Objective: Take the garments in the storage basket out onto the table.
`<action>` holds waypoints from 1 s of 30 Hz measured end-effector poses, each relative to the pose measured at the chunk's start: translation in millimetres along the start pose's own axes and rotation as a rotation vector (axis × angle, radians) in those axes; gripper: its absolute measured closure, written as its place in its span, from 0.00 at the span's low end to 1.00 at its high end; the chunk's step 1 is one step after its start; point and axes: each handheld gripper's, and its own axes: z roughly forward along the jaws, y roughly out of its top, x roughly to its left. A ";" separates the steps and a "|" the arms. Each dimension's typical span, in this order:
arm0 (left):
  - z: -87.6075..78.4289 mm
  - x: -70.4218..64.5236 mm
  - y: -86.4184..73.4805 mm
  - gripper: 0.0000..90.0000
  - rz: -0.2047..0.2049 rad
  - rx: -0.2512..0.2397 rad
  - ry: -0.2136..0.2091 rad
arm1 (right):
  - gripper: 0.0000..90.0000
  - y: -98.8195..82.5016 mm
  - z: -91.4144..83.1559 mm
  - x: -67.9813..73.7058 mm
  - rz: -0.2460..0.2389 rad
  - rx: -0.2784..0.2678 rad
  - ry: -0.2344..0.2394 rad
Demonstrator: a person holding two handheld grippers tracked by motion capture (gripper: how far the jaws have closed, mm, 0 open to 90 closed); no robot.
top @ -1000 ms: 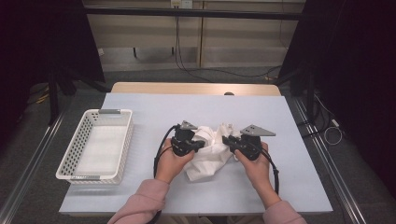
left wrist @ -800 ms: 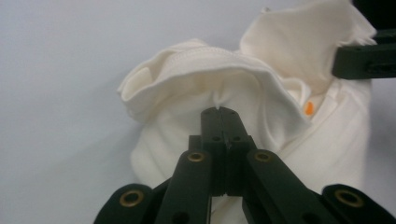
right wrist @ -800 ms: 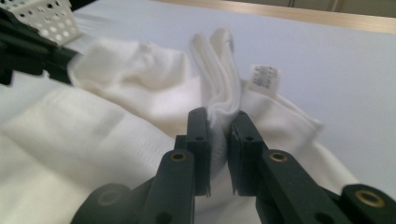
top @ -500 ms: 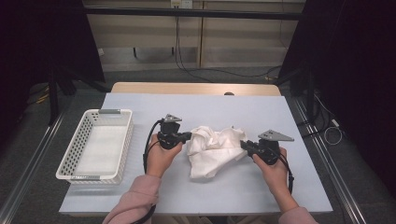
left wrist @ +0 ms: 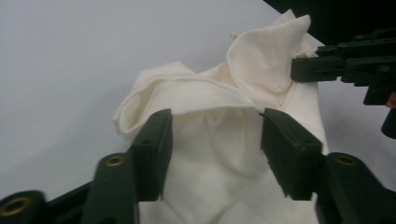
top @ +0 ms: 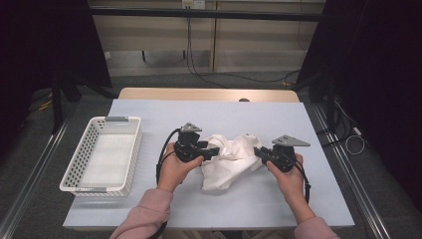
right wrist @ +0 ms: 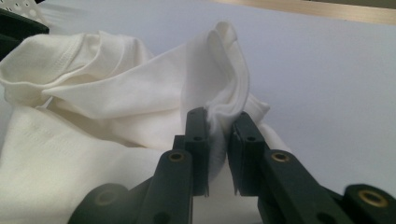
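Cloth (right wrist: 140, 116) pinched in right gripper (right wrist: 217, 126)

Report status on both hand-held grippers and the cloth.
Left hand-held gripper just opened, jaws astride white cloth. Right hand-held gripper clamped on a cloth fold. Nothing in the way.

Cloth (top: 229, 159) on table (top: 318, 199) (basket (top: 84, 185) leftward)

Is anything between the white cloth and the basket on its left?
Nothing but bare table separates the white cloth from the white basket, though the left hand-held gripper, jaws open, sits at the cloth's basket-side edge.
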 end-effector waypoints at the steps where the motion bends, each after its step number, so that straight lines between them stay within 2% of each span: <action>1: 0.0 0.0 0.0 0.37 0.000 0.000 0.000 | 0.88 0.0 0.0 0.0 0.000 0.000 0.000; 2: -0.3 -2.8 0.7 0.31 0.007 0.002 0.009 | 0.89 0.2 1.4 1.0 0.003 0.003 -0.007; 3: -0.3 -2.8 0.7 0.31 0.007 0.002 0.009 | 0.89 0.2 1.4 1.0 0.003 0.003 -0.007; 4: 1.4 -6.6 -0.3 0.30 0.045 0.010 0.013 | 0.89 0.9 2.4 1.0 0.000 0.000 -0.004; 6: 6.3 -10.4 -2.4 0.26 0.078 0.029 0.026 | 0.89 1.5 3.0 1.2 0.008 -0.001 -0.002; 8: 8.7 -12.7 -4.0 0.26 0.069 0.041 0.023 | 0.89 1.8 4.0 1.7 0.015 -0.002 -0.005; 10: 14.4 -14.4 -6.8 0.26 0.101 0.060 0.032 | 0.89 2.0 4.2 1.9 0.012 -0.005 -0.005; 11: 17.3 -14.1 -8.6 0.35 0.104 0.081 0.051 | 0.89 2.1 4.3 2.0 0.010 -0.009 -0.006; 14: 17.3 -11.7 -9.5 0.63 0.116 0.086 0.064 | 0.89 2.1 4.0 1.9 0.011 -0.008 -0.006; 17: 7.4 -2.6 -6.9 0.88 0.062 0.055 0.089 | 0.89 1.0 1.4 -0.2 0.017 -0.005 0.002; 18: 3.2 0.1 -5.3 0.92 0.035 0.061 0.085 | 0.89 0.4 0.4 -1.4 0.017 -0.002 0.003; 21: -3.0 5.9 -3.8 0.94 0.015 0.039 0.084 | 0.90 -1.9 -3.7 -5.6 0.018 0.001 0.001; 22: -9.6 12.4 -2.6 0.94 -0.014 0.025 0.103 | 0.90 -3.3 -5.3 -7.7 0.019 0.004 -0.003; 23: -9.6 12.4 -2.6 0.94 -0.014 0.025 0.103 | 0.90 -4.8 -6.8 -10.1 0.019 0.007 -0.006; 24: -17.9 20.9 -1.5 0.94 0.013 0.041 0.129 | 0.90 -6.5 -8.2 -12.4 0.023 0.010 -0.008; 25: -17.9 20.9 -1.5 0.94 0.013 0.041 0.129 | 0.90 -6.5 -8.2 -12.4 0.023 0.010 -0.008; 26: -20.7 25.7 -1.7 0.94 -0.022 0.018 0.129 | 0.89 -10.0 -10.7 -16.8 0.033 0.009 -0.020; 29: -22.7 28.3 -1.7 0.94 -0.021 0.019 0.129 | 0.87 -12.4 -12.3 -19.9 0.055 0.011 -0.009; 30: -22.1 26.8 -1.9 0.94 -0.048 -0.002 0.128 | 0.87 -12.4 -12.3 -19.9 0.055 0.011 -0.009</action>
